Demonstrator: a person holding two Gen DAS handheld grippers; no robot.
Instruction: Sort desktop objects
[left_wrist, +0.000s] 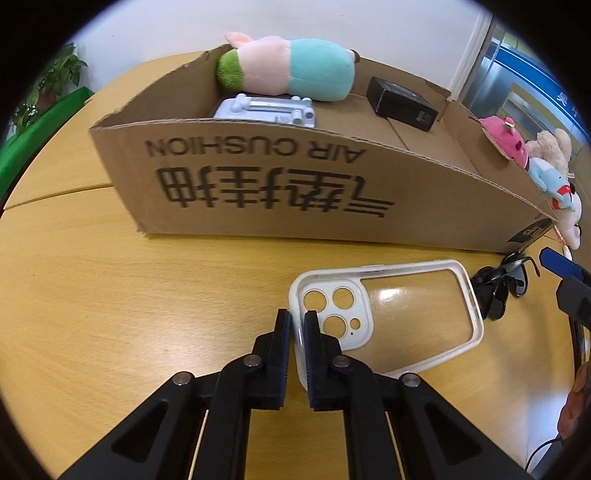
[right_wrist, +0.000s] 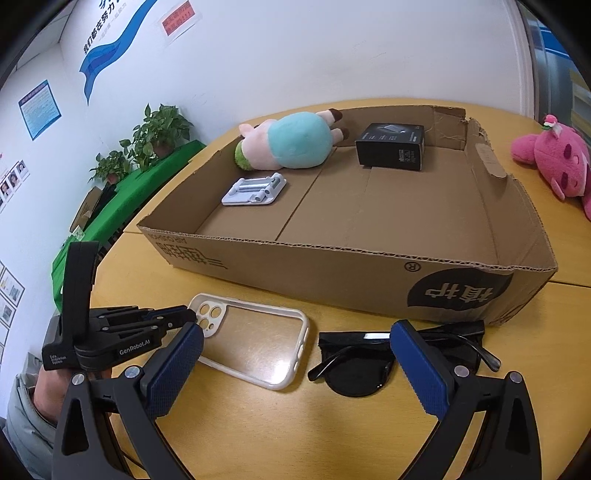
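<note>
A clear phone case with a white rim lies on the wooden table in front of a cardboard box. My left gripper is shut on the case's white rim at the camera-cutout end; it also shows in the right wrist view, with the case beside it. Black sunglasses lie to the right of the case. My right gripper is open and empty, hovering above the case and sunglasses. The box holds a plush pig, a white phone stand and a black carton.
A pink plush toy lies on the table right of the box, with other plush toys beside it. Potted plants and a green cloth stand beyond the table's left edge. A wall is behind.
</note>
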